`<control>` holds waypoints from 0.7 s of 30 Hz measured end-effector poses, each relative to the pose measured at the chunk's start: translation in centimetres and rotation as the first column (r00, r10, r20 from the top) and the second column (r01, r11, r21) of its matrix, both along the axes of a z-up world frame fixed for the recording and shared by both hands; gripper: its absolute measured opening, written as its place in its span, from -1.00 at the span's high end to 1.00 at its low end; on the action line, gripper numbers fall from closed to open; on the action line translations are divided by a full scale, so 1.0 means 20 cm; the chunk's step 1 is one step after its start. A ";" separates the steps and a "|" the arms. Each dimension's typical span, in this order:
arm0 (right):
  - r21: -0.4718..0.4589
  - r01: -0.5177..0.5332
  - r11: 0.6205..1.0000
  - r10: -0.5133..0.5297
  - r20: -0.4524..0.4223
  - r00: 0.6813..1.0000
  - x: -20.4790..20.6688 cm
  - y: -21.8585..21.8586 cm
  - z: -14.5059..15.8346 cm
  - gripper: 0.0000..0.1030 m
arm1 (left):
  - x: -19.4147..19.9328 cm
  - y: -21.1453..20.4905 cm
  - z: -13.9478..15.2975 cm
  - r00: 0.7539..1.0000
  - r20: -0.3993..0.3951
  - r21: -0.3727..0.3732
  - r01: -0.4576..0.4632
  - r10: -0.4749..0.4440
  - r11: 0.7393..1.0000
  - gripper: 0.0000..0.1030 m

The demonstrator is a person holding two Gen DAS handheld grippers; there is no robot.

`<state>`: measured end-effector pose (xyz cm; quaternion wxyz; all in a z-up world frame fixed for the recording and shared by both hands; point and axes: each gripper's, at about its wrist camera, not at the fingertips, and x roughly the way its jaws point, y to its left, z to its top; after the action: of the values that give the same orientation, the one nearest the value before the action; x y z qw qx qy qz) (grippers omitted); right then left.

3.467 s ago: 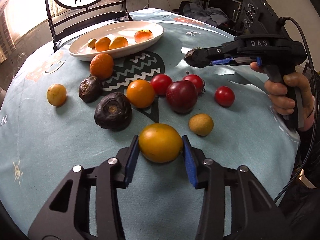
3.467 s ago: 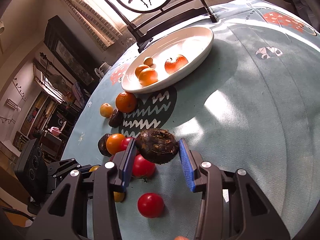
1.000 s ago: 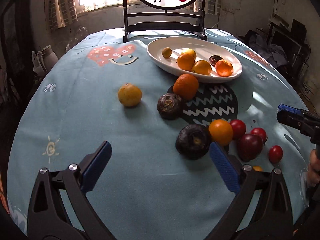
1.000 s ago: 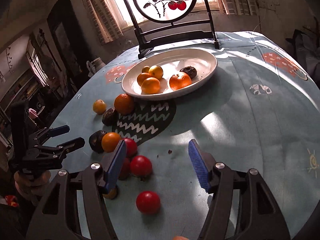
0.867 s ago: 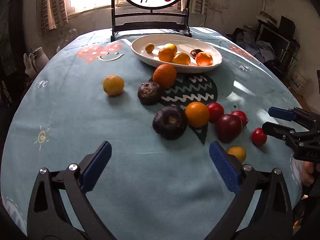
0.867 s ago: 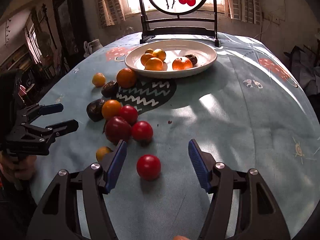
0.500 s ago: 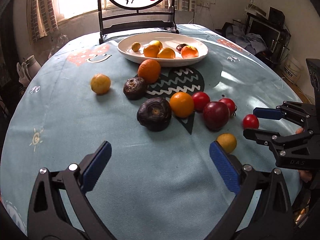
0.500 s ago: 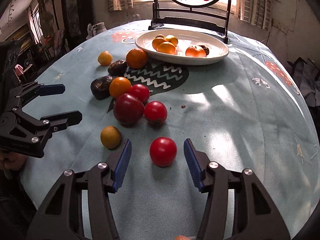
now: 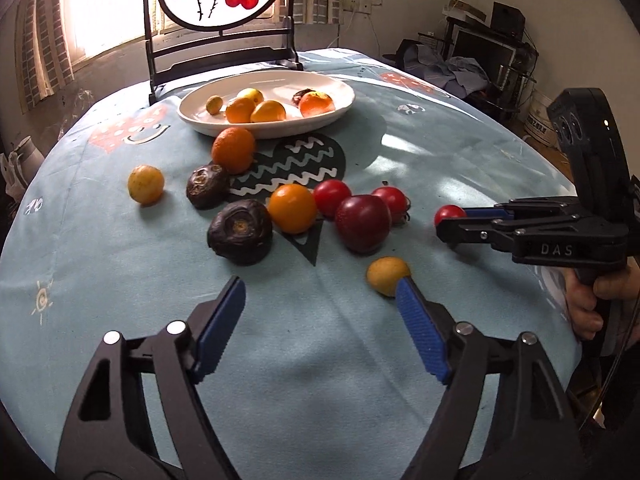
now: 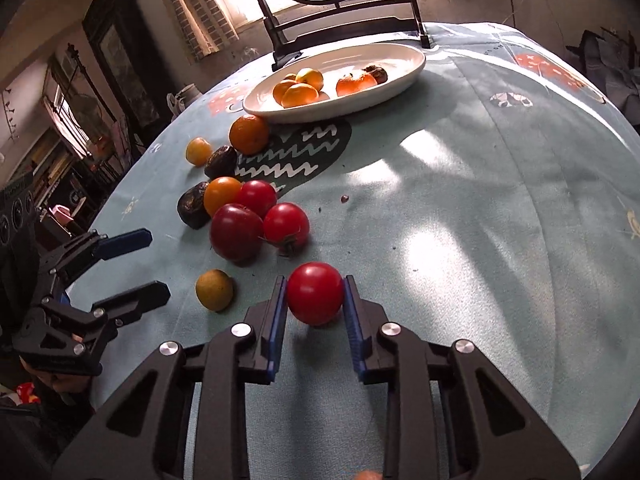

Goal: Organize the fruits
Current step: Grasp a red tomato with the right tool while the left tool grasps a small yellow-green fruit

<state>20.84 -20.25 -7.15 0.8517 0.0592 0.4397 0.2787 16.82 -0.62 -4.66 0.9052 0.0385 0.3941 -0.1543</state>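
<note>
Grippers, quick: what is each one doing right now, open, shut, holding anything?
Left gripper: open, holding nothing, above the blue tablecloth.
Right gripper: shut on the small round red tomato, which sits on the cloth.

I count one white plate holding six fruits: three orange, two yellow, one dark brown. Off the plate I count ten more: three red tomatoes, one dark red plum, two orange fruits, two dark brown fruits and two small yellow fruits. My total is sixteen fruits.
</note>
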 end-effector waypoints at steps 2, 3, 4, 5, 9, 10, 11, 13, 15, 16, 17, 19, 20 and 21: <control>0.009 0.003 1.000 -0.003 -0.003 1.000 0.00 0.00 0.00 0.46 | 0.01 -0.06 -0.01 0.999 -0.020 -0.005 0.035 -0.035 0.999 -0.06; 0.009 0.001 1.000 -0.001 0.000 1.000 0.00 0.00 0.01 0.46 | 0.02 -0.08 -0.02 0.998 -0.030 -0.009 0.048 -0.048 0.999 0.07; 0.011 -0.001 1.000 0.001 0.003 1.000 -0.01 0.00 0.01 0.46 | 0.02 -0.10 -0.02 0.998 -0.037 -0.012 0.057 -0.058 0.998 0.11; 0.015 -0.003 1.000 0.002 0.004 1.000 -0.01 0.00 0.01 0.46 | 0.03 -0.11 -0.03 0.997 -0.042 -0.014 0.064 -0.065 0.998 0.17; 0.034 -0.008 0.999 0.007 0.004 1.000 -0.01 -0.01 0.01 0.46 | 0.05 -0.16 -0.04 0.996 -0.058 0.002 0.069 -0.069 0.998 0.18; 0.037 -0.009 0.999 0.008 0.006 1.000 -0.01 -0.01 0.01 0.46 | 0.06 -0.17 -0.05 0.996 -0.063 0.006 0.067 -0.066 0.998 0.18; 0.042 -0.011 0.999 0.011 0.008 1.000 -0.01 -0.02 0.01 0.46 | 0.06 -0.17 -0.05 0.996 -0.068 0.008 0.066 -0.065 0.998 0.18; 0.050 -0.014 0.999 0.013 0.013 1.000 -0.01 -0.02 0.01 0.46 | 0.08 -0.19 -0.05 0.995 -0.078 0.009 0.064 -0.063 0.998 0.19; 0.056 -0.016 0.998 0.015 0.016 1.000 -0.01 -0.02 0.02 0.46 | 0.09 -0.20 -0.06 0.994 -0.091 0.014 0.065 -0.063 0.998 0.23; 0.058 -0.017 0.998 0.016 0.017 1.000 -0.02 -0.02 0.02 0.46 | 0.10 -0.21 -0.07 0.993 -0.098 0.018 0.067 -0.065 0.998 0.25; 0.061 -0.018 0.998 0.016 0.018 1.000 -0.01 -0.03 0.02 0.46 | 0.10 -0.22 -0.07 0.992 -0.105 0.021 0.069 -0.066 0.997 0.27; 0.065 -0.020 0.998 0.018 0.020 1.000 -0.02 -0.03 0.02 0.46 | 0.11 -0.23 -0.08 0.991 -0.113 0.031 0.071 -0.067 0.997 0.28; 0.067 -0.020 0.998 0.019 0.021 1.000 -0.02 -0.03 0.02 0.46 | 0.11 -0.23 -0.08 0.991 -0.114 0.038 0.071 -0.066 0.997 0.28; 0.068 -0.021 0.997 0.019 0.022 1.000 -0.02 -0.03 0.02 0.46 | 0.11 -0.24 -0.08 0.991 -0.115 0.045 0.071 -0.066 0.996 0.28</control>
<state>20.50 -20.80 -6.68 0.8509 0.0810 0.4215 0.3028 19.06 -5.42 -6.33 0.8744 0.0653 0.4468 -0.1776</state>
